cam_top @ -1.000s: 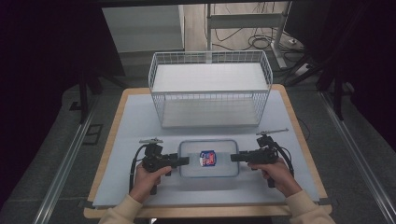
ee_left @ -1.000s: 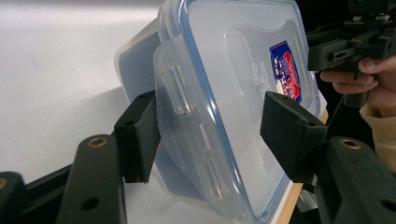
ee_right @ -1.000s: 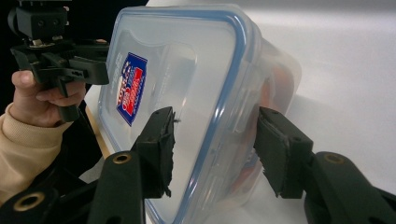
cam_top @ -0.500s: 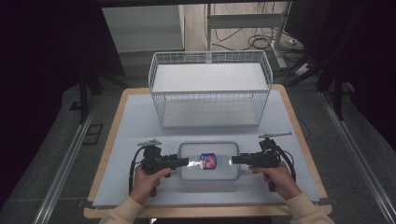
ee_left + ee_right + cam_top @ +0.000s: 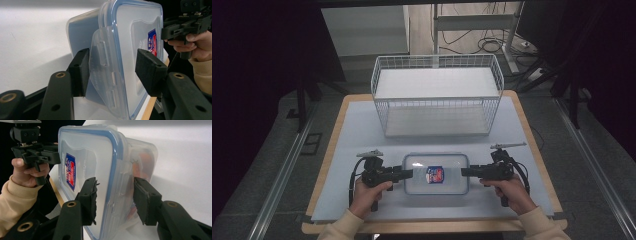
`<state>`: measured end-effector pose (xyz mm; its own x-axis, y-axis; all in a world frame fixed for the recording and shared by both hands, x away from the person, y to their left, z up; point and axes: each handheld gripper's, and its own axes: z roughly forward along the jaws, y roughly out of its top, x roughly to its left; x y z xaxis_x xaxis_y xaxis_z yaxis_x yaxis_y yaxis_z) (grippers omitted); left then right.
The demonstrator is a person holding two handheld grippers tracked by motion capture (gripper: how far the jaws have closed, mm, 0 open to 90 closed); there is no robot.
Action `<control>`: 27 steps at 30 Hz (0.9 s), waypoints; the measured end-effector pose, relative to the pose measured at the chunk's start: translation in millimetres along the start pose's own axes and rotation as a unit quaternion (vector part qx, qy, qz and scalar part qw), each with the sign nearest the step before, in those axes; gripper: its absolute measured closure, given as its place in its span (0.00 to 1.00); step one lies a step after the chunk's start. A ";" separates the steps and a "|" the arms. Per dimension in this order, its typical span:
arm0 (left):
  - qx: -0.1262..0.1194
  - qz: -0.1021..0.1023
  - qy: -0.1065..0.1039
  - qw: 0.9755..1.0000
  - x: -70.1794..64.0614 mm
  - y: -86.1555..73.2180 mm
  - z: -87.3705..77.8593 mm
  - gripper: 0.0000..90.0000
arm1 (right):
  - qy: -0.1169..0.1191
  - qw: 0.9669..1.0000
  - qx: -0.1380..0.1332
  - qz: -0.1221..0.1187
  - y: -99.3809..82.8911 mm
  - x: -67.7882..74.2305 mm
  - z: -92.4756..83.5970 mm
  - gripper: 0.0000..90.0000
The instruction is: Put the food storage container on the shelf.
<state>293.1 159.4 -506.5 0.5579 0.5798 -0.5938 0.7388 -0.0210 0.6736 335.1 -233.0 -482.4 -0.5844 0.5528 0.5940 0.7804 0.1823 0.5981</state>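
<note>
Right gripper (image 5: 467, 172) jaws clamped on the right end of the clear rectangular plastic food container (image 5: 436, 174) with a blue-rimmed snap lid: in the right gripper view one pad (image 5: 90, 200) sits on the lid top, the other against the latch flap and side wall below; those jaws closed the last bit over the past second. Left gripper (image 5: 408, 173) jaws straddle the left end and have just been closing; in the left gripper view one pad (image 5: 80, 71) sits at or just under the hinged latch flap, which sticks out from the lid, the other pad (image 5: 150, 71) stands off the lid top with a gap, so no grip there. Container lies flat, lid up, long axis running left-right, one short end toward each gripper, at the near middle of the pale blue-grey mat (image 5: 357, 130) on the wood-edged table (image 5: 334, 145). Lid smooth and translucent, with rounded corners and a red-and-blue sticker (image 5: 435, 174) at its centre; orange contents show blurred through the wall. Pads matte black, blocky, the right ones rough-edged. Beyond the container, a white wire basket (image 5: 437, 97) with a flat white base, well apart on the far side. Compared with a second ago, the right gripper has levelled and slid onto the right end; container and basket sit where they were.
</note>
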 end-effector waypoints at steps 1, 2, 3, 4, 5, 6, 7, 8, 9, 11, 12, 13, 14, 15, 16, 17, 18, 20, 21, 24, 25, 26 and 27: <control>-0.001 0.000 0.000 1.000 -0.3 -0.1 0.2 0.52 | -0.001 1.000 0.000 -0.001 0.0 0.2 -0.2 0.61; -0.002 0.000 0.000 1.000 -0.8 0.0 0.2 0.52 | -0.001 1.000 0.000 -0.001 -0.1 0.3 -0.4 0.61; -0.002 0.000 0.000 1.000 -0.8 0.0 0.2 0.52 | -0.001 1.000 0.000 -0.001 -0.1 0.3 -0.4 0.61; 0.000 0.003 0.002 1.000 -1.8 0.2 0.5 0.52 | -0.001 1.000 -0.002 0.000 -0.1 0.0 -1.0 0.61; -0.001 0.003 0.003 1.000 -2.4 0.4 0.8 0.52 | -0.001 1.000 -0.003 0.001 -0.1 -0.1 -1.3 0.61; -0.001 0.003 0.004 1.000 -3.1 0.5 1.1 0.52 | -0.002 1.000 -0.003 0.003 0.0 0.0 -1.7 0.61; 0.000 0.003 0.005 1.000 -3.7 0.8 1.3 0.52 | -0.002 1.000 -0.005 0.002 0.0 -0.2 -1.9 0.61; 0.000 0.003 0.006 1.000 -4.0 1.0 1.4 0.52 | -0.003 1.000 -0.005 0.003 0.1 0.1 -2.4 0.61; -0.001 0.001 0.005 1.000 -4.2 1.2 1.3 0.52 | -0.003 1.000 -0.006 0.003 0.1 0.1 -2.7 0.61; -0.002 0.002 0.005 1.000 -5.2 1.7 1.3 0.53 | -0.003 1.000 -0.008 0.002 0.2 -0.2 -3.3 0.61; -0.003 0.001 0.007 1.000 -6.0 2.3 1.5 0.53 | -0.003 1.000 -0.009 0.003 0.1 -0.2 -3.4 0.61; -0.003 0.001 0.007 1.000 -6.0 2.3 1.5 0.53 | -0.003 1.000 -0.009 0.003 0.1 -0.2 -3.4 0.61; -0.003 0.002 0.009 1.000 -6.6 2.9 1.6 0.53 | -0.004 1.000 -0.010 0.003 0.2 -0.2 -3.7 0.61; -0.003 0.003 0.009 1.000 -6.8 3.2 1.5 0.53 | -0.004 1.000 -0.011 0.003 0.2 -0.2 -3.8 0.61; -0.006 0.002 0.008 1.000 -7.1 3.3 1.4 0.53 | -0.004 1.000 -0.012 0.002 0.3 -0.4 -3.9 0.61; -0.006 0.004 0.009 1.000 -7.6 4.1 0.8 0.53 | -0.004 1.000 -0.014 0.000 0.5 -0.5 -4.1 0.61; -0.008 0.004 0.008 1.000 -8.2 4.6 0.5 0.53 | -0.004 1.000 -0.016 0.000 1.0 0.1 -4.7 0.61; -0.010 0.005 0.006 1.000 -9.0 6.1 -0.5 0.53 | -0.004 1.000 -0.019 -0.002 2.5 2.0 -6.5 0.61; -0.013 0.004 0.005 1.000 -10.1 7.6 -1.3 0.53 | -0.004 1.000 -0.019 -0.004 3.2 3.0 -7.3 0.61; -0.017 0.011 0.005 1.000 -13.0 12.8 -3.3 0.53 | -0.006 1.000 -0.026 -0.014 6.5 6.8 -11.2 0.61; -0.017 0.011 0.005 1.000 -13.0 12.8 -3.3 0.53 | -0.006 0.999 -0.028 -0.015 7.8 7.5 -12.1 0.61; -0.020 0.013 0.005 1.000 -14.1 16.4 -4.2 0.53 | -0.006 0.999 -0.029 -0.015 9.5 8.2 -13.0 0.61; -0.021 0.014 0.005 1.000 -14.4 18.4 -4.6 0.53 | -0.006 0.999 -0.031 -0.017 11.5 8.7 -13.8 0.61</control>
<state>296.9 154.4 -483.5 0.5748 0.5872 -0.5699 0.7063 -0.0042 0.7079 336.0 -237.3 -462.9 -0.6080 0.5567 0.5660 0.7442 0.1512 0.6507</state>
